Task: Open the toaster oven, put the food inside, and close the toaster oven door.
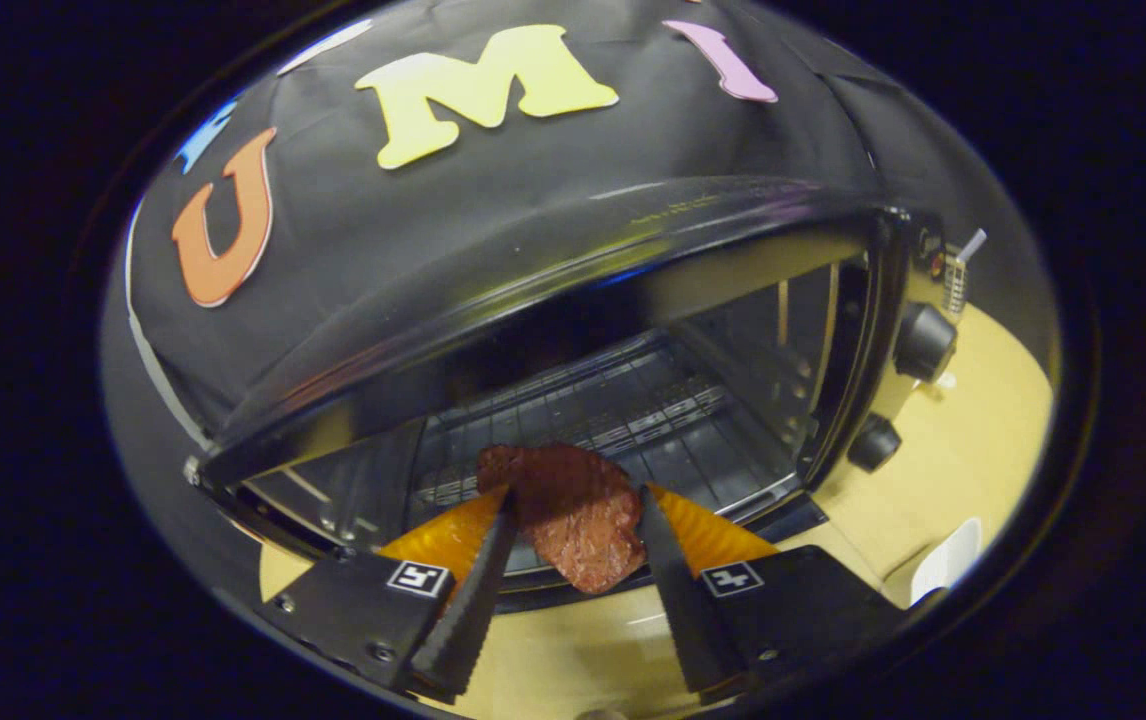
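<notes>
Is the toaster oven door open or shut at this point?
Open. The toaster oven cavity and wire rack show unobstructed beyond the gripper, shut on the meat.

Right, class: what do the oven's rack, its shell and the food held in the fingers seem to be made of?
Rack: thin metal wire, probably plated steel, since the bars glint. Shell: glossy dark sheet metal, judging by its streaked reflections. Food: a reddish-brown slab with a grainy, slightly shiny surface, like cooked meat or a plastic replica; the look leaves that open. The gripper has both fingers pressed on it.
</notes>
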Tool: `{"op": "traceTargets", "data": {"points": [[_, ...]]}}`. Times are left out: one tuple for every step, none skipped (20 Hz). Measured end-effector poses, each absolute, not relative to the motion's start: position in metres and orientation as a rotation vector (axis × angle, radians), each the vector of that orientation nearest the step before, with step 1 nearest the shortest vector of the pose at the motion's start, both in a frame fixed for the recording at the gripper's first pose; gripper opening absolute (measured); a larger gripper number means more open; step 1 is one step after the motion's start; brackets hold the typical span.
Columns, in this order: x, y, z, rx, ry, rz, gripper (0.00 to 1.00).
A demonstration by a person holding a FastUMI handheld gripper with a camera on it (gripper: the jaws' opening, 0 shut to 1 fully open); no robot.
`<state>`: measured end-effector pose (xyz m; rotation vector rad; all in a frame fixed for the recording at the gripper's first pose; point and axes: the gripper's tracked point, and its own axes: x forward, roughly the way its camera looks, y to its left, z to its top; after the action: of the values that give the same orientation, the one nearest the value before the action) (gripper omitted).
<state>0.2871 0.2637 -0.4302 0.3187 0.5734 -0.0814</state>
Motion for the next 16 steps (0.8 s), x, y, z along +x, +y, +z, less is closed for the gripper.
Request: {"op": "traceTargets", "data": {"points": [[0.287,0.266,-0.425,0.293,0.562,-0.078,0.83],[0.285,0.266,-0.424,0.279,0.564,-0.071,0.85],[0.282,0.267,-0.423,0.269,0.572,-0.06,0.87],[0.28,0.267,-0.422,0.275,0.58,-0.057,0.88],[0.278,0.267,-0.418,0.286,0.581,-0.054,0.89],[0.275,0.268,-0.415,0.289,0.584,-0.051,0.89],[0.271,0.269,-0.414,0.283,0.591,-0.042,0.89],[0.266,0.271,-0.413,0.275,0.598,-0.03,0.89],[0.261,0.27,-0.408,0.258,0.598,-0.02,0.89],[0.257,0.27,-0.402,0.244,0.591,-0.006,0.89],[0.252,0.271,-0.396,0.234,0.587,0.006,0.89],[0.246,0.271,-0.391,0.227,0.587,0.021,0.89],[0.239,0.272,-0.387,0.222,0.59,0.036,0.89],[0.232,0.272,-0.383,0.212,0.599,0.053,0.89],[0.223,0.27,-0.38,0.197,0.607,0.068,0.89],[0.215,0.267,-0.374,0.171,0.608,0.083,0.89]]}}
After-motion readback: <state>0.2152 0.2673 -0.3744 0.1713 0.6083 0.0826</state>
